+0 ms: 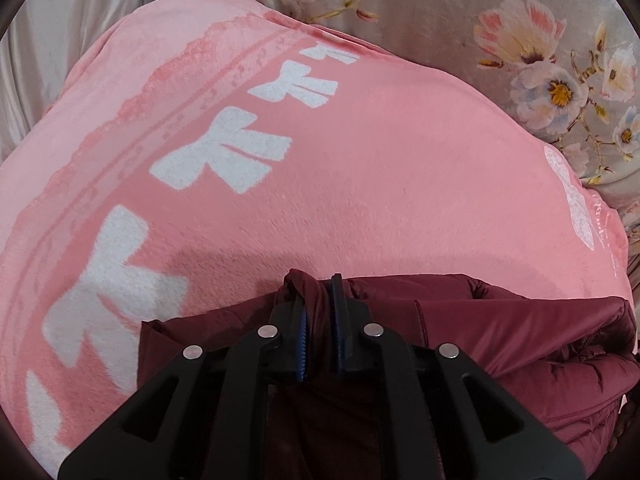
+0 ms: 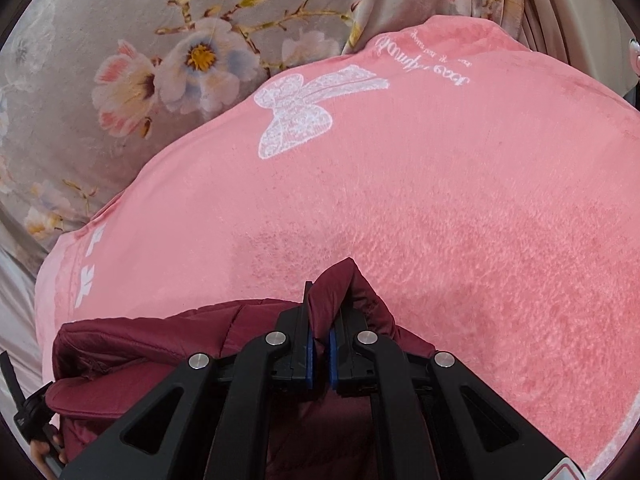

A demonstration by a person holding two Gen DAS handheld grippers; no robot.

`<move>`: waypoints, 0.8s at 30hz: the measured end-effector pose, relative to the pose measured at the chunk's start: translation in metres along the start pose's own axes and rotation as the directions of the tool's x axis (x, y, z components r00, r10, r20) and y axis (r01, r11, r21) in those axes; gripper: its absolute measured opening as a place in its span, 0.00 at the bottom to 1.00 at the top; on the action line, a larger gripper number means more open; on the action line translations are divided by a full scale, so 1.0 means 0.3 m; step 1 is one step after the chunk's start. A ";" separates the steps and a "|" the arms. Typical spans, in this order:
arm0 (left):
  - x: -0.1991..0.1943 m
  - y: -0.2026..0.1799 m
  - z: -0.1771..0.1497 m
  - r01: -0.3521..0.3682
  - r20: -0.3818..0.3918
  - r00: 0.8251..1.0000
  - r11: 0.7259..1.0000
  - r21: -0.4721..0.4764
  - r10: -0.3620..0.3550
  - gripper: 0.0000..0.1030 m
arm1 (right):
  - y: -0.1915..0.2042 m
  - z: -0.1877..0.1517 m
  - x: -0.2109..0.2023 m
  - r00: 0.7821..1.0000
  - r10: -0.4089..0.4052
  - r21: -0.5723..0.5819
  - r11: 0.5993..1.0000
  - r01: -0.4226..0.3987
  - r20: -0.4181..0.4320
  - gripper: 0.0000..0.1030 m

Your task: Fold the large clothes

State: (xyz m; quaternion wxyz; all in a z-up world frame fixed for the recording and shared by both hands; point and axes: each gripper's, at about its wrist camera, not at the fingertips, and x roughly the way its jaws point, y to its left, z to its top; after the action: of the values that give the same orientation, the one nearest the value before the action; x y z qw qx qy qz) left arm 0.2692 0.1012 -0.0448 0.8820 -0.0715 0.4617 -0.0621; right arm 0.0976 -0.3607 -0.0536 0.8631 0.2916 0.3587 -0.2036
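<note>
A maroon padded jacket [image 1: 500, 332] hangs bunched between both grippers above a pink blanket [image 1: 360, 168]. My left gripper [image 1: 318, 300] is shut on a fold of the jacket's edge, with cloth pinched between its blue pads. The jacket spreads to the right and below it. In the right wrist view my right gripper [image 2: 322, 312] is shut on another fold of the same jacket [image 2: 160, 336], which spreads to the left. The lower part of the jacket is hidden behind the gripper bodies.
The pink blanket [image 2: 460, 200] has white bow prints and covers the bed under the jacket. A grey floral bedsheet [image 2: 100, 80] lies beyond it, also seen in the left wrist view [image 1: 540, 60]. Pale curtain cloth [image 1: 48, 40] hangs at the far edge.
</note>
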 end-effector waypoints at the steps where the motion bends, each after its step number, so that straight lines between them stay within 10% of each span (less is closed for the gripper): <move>1: 0.003 0.006 -0.002 0.010 0.003 1.000 1.000 -0.006 -0.010 0.10 | 0.000 -0.002 0.007 1.000 0.002 -0.002 1.000 -0.002 -0.003 0.05; 9: -0.074 0.055 0.019 0.084 0.028 0.996 0.995 -0.050 -0.083 0.17 | 0.003 0.014 -0.073 0.998 0.042 -0.029 0.999 -0.041 0.037 0.17; 13: -0.226 0.072 0.032 0.083 0.112 0.991 0.996 -0.031 -0.079 0.57 | 0.016 0.023 -0.242 0.986 0.075 -0.051 0.996 -0.068 0.150 0.36; 18: -0.377 0.028 0.056 0.099 0.182 0.978 0.995 0.025 -0.102 0.59 | 0.099 -0.014 -0.357 0.976 0.101 -0.170 0.983 -0.069 0.192 0.37; 24: -0.333 -0.214 0.042 0.151 0.108 0.979 0.971 0.185 -0.173 0.59 | 0.331 -0.082 -0.268 0.984 0.173 -0.351 0.925 -0.148 0.042 0.37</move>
State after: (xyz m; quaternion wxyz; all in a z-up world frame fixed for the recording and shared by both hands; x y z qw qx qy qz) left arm 0.2202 0.0566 0.0545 0.9036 -0.0344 0.3916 -0.1700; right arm 0.0880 -0.2591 0.0272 0.9270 0.1559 0.3323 -0.0763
